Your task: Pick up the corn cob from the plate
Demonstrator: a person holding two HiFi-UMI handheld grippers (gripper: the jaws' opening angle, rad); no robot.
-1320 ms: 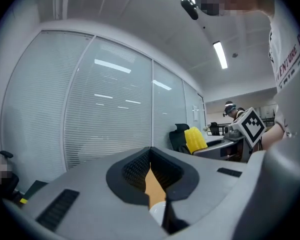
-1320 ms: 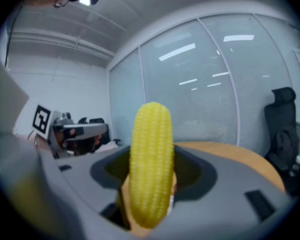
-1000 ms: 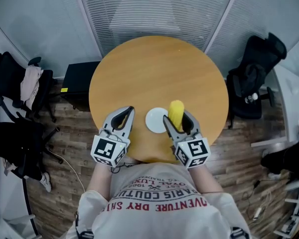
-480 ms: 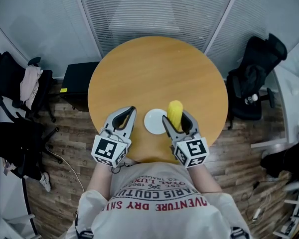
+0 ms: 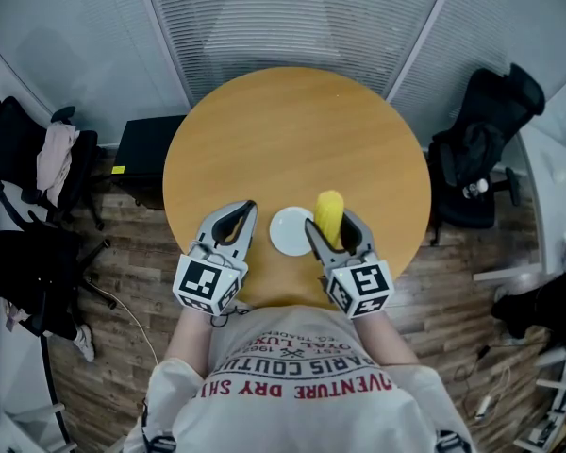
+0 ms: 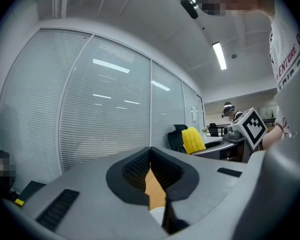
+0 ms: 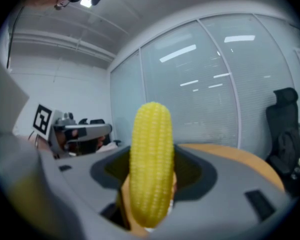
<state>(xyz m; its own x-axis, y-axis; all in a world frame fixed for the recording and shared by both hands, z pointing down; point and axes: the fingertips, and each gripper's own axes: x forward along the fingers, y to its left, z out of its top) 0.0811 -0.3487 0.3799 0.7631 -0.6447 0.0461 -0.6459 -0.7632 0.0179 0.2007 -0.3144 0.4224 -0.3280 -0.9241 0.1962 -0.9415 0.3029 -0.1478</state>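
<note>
The yellow corn cob (image 5: pixel 329 217) stands upright between the jaws of my right gripper (image 5: pixel 335 236), which is shut on it just right of the small white plate (image 5: pixel 289 231). In the right gripper view the corn cob (image 7: pixel 151 164) fills the middle, sticking up past the jaws. My left gripper (image 5: pixel 231 229) hovers left of the plate with its jaws closed together and nothing held. In the left gripper view the corn cob (image 6: pixel 193 140) shows far off to the right, and the left gripper (image 6: pixel 151 176) shows only a thin gap.
The plate sits near the front edge of a round wooden table (image 5: pixel 297 149). Black office chairs (image 5: pixel 481 149) stand to the right and another chair (image 5: pixel 24 159) with clothes to the left. A black box (image 5: pixel 141 154) sits on the floor by the table.
The corn cob, held in the right gripper, has shifted slightly left and toward me over the last second. The left gripper has barely moved.
</note>
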